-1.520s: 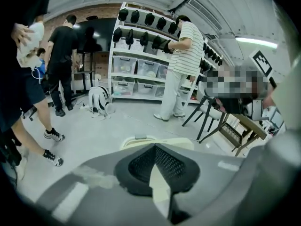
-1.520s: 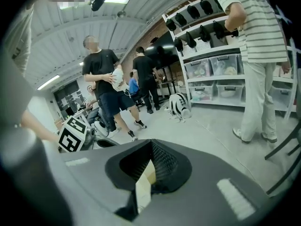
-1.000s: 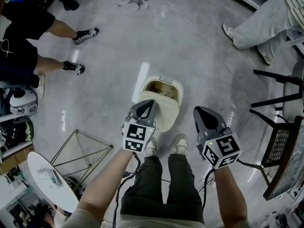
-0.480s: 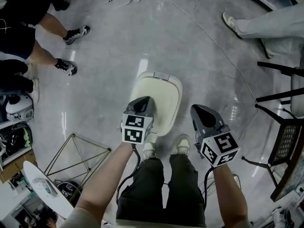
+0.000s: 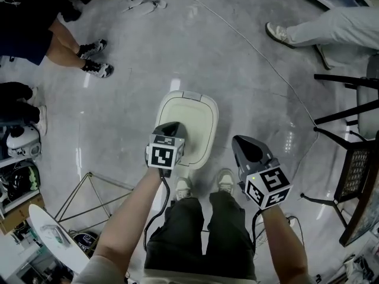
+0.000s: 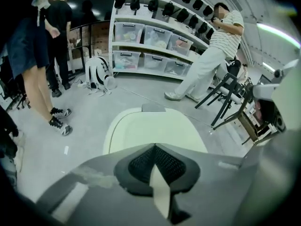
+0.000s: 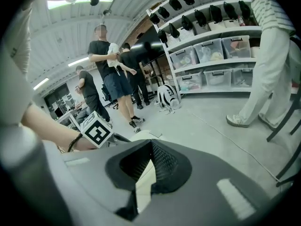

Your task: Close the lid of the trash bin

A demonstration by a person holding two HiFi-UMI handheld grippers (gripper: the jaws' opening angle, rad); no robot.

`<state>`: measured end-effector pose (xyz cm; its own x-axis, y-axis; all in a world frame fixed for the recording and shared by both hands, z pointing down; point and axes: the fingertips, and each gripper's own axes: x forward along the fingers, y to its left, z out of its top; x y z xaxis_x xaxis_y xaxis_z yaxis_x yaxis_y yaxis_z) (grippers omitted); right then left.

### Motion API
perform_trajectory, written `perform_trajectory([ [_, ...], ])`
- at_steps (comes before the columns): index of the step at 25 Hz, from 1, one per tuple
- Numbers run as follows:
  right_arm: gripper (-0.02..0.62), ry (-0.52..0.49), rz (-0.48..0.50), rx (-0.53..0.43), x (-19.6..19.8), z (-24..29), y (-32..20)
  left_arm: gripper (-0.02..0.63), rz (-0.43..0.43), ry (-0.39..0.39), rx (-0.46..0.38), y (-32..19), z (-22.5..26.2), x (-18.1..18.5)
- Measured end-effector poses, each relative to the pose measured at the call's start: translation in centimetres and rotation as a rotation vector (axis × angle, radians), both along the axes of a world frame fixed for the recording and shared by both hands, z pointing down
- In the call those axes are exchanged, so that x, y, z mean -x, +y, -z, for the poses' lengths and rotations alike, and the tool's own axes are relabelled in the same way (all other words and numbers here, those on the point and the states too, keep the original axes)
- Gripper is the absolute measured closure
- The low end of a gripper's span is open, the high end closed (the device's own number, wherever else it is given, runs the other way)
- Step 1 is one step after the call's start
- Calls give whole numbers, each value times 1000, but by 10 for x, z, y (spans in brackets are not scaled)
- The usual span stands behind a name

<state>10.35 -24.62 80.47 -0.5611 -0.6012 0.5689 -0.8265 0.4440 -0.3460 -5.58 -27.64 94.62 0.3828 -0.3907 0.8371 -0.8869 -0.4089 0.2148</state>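
Observation:
The cream trash bin point(image 5: 190, 118) stands on the grey floor just ahead of the person's shoes, and its lid point(image 6: 155, 126) lies flat and closed over it. My left gripper point(image 5: 172, 126) is shut, its tip over the lid's near left part; whether it touches the lid I cannot tell. The lid fills the middle of the left gripper view beyond the closed jaws of that left gripper point(image 6: 154, 147). My right gripper point(image 5: 241, 142) hangs shut and holds nothing, to the right of the bin and apart from it. In its own view the right gripper point(image 7: 151, 144) points past the left gripper's marker cube point(image 7: 96, 133).
Black chairs point(image 5: 353, 158) stand at the right. A thin cable point(image 5: 266, 61) runs across the floor beyond the bin. A wire-frame stand point(image 5: 89, 188) and a white round table point(image 5: 52, 236) sit at the lower left. People's legs and shoes point(image 5: 95, 58) are at the upper left and upper right.
The lid was raised with the bin's inside showing; it has swung down under my left gripper and now lies closed. The right gripper stayed beside the bin.

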Motion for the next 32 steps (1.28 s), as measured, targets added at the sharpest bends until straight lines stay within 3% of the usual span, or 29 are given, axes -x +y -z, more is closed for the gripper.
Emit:
perform_trajectory([
  [5, 592, 9, 8, -5, -3, 38, 7, 603, 19, 63, 2, 19, 40, -3],
  [15, 592, -2, 52, -104, 1, 197, 11, 603, -25, 83, -191, 21, 222, 3],
  [20, 592, 5, 64, -229, 6, 296, 16, 603, 29, 106, -359, 16, 337, 18],
  [24, 592, -6, 64, -326, 7, 371, 26, 603, 11, 97, -473, 23, 419, 20],
  [32, 592, -62, 72, -469, 12, 498, 56, 603, -9, 133, -578, 48, 549, 20],
])
